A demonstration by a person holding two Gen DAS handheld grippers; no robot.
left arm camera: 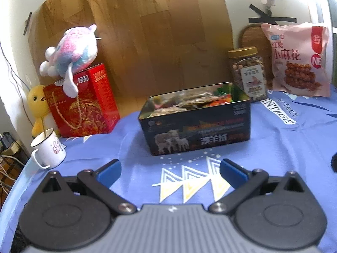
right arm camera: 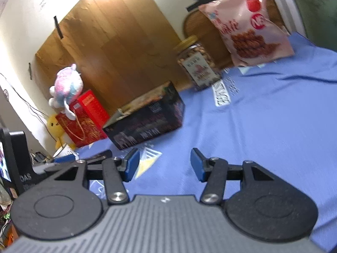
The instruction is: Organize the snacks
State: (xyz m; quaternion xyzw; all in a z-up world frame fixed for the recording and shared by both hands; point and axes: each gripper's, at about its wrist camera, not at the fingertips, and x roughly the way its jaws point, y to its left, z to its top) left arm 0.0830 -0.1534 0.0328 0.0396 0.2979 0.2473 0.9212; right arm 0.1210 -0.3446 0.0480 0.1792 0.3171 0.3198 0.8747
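**Tin packed, grippers empty**

The open black tin (left arm camera: 195,124) sits mid-cloth, already heaped with small snack packets (left arm camera: 189,102) up to its rim. No loose packets show on the blue cloth (left arm camera: 284,147) around it, so the packing looks largely done. Behind the tin, just beside its far right corner, stands the nut jar (left arm camera: 247,71); the pink snack bag (left arm camera: 297,59) leans upright to its right, near the wall. Both remain outside the tin, and no lid is in view.

The left gripper (left arm camera: 170,171) has its jaws spread with nothing between them. The right gripper (right arm camera: 165,165) is likewise spread and empty, short of the tin.

What may remain: tidying the jar and bag, or closing the tin.
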